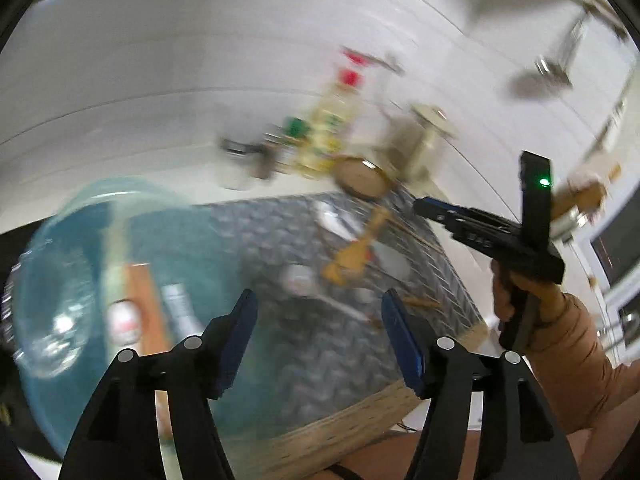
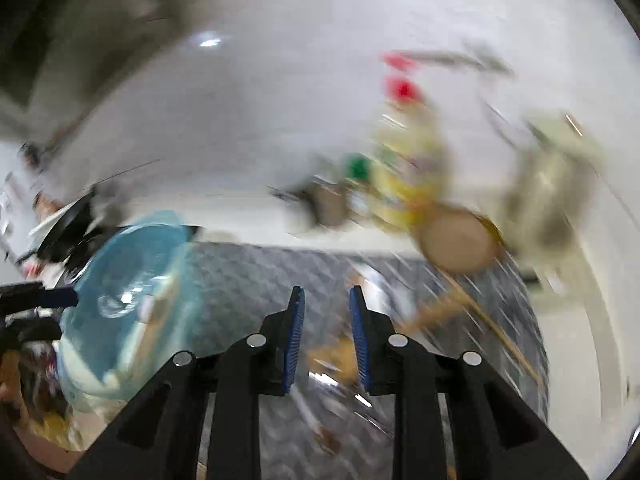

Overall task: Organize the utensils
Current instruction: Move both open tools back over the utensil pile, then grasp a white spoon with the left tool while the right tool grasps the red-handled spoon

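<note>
Both views are blurred by motion. A grey patterned mat (image 1: 276,248) covers the table, with a wooden spatula (image 1: 352,254) and other blurred utensils lying on it. A clear blue bowl (image 1: 80,280) stands at the mat's left and holds several items. My left gripper (image 1: 318,300) is open and empty above the mat, right of the bowl. My right gripper (image 2: 326,298) is open and empty above the mat (image 2: 248,276), with a wooden utensil (image 2: 444,304) beyond it. The bowl (image 2: 132,280) is to its left. The right gripper also shows in the left wrist view (image 1: 432,205).
Bottles with red and green caps (image 1: 324,128) and a jar with a round wooden lid (image 1: 360,178) stand at the back by the white wall. The table's plywood edge (image 1: 344,428) is close below. A pan hangs at the upper right (image 1: 536,80).
</note>
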A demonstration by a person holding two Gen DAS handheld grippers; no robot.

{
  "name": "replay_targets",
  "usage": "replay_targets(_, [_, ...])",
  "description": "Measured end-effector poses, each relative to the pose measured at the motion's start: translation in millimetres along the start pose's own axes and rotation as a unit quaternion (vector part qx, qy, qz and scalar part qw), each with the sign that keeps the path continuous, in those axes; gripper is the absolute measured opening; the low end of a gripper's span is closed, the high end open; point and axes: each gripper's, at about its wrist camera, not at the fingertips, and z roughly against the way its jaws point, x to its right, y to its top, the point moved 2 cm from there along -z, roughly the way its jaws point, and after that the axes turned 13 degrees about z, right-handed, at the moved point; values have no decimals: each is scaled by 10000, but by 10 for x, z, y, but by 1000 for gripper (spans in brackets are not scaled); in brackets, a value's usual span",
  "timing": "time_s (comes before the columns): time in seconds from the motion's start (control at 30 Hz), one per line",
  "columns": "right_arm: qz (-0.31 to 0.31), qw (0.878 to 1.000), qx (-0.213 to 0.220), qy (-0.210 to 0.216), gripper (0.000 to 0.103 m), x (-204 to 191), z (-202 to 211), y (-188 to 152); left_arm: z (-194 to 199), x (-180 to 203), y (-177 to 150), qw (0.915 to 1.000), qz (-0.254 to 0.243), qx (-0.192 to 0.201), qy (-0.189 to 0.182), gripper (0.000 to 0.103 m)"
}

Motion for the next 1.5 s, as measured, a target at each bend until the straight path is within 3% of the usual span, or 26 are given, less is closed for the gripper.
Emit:
replay_targets(0.13, [-443, 9982, -396, 47, 23, 407, -46, -483, -711, 209, -70, 9992, 185, -342, 51, 65])
replay_targets(0.17, [-615, 9964, -556, 161, 23, 517, -57, -697, -876, 208, -104, 9987, 279, -382, 203, 65])
replay_targets(0.27, [-709, 9950, -654, 247, 23, 582, -79, -831, -1353, 102, -165, 9936, 774, -394, 725, 64])
replay_targets(0.4, [-685, 9937, -792, 388, 23, 705, -73, -975, -1727, -155, -169, 9759, 1602, -69, 1481, 61])
replay_targets(0.53, [-651, 9933, -791, 542, 23, 804, -72, -1069, -1942, -346, -124, 9572, 1991, 132, 2096, 61])
replay_targets(0.67, [-520, 9930, -811, 689, 23, 880, -187, -1071, -2088, -521, -104, 9487, 2267, -28, 2202, 56])
replay_targets(0.7, [-498, 9932, -786, 701, 23, 887, -207, -1049, -2100, -520, -102, 9490, 2222, 32, 2238, 54])
replay_targets(0.8, [-341, 9943, -548, 848, 23, 907, -311, -911, -2167, -387, -80, 9553, 1749, 93, 2383, 36])
replay_targets(0.83, [-268, 9944, -489, 898, 23, 901, -349, -868, -2163, -353, -76, 9583, 1693, 114, 2299, 25])
replay_targets(0.97, [91, 9915, -386, 1243, 23, 859, -644, -619, -2172, -246, -21, 9669, 1469, 73, 2084, 10])
replay_targets(1.03, [347, 9876, -438, 1467, 23, 825, -879, -455, -2154, -259, -4, 9705, 1640, -109, 1766, 8])
replay_targets(1.2, [798, 9799, -627, 1715, 23, 743, -1406, -137, -1956, -151, -10, 9760, 1659, -5, 1412, 8])
replay_targets(1.5, [1432, 9667, -1053, 1841, 23, 642, -2133, 110, -1709, -23, -68, 9799, 1448, 167, 1358, 8])
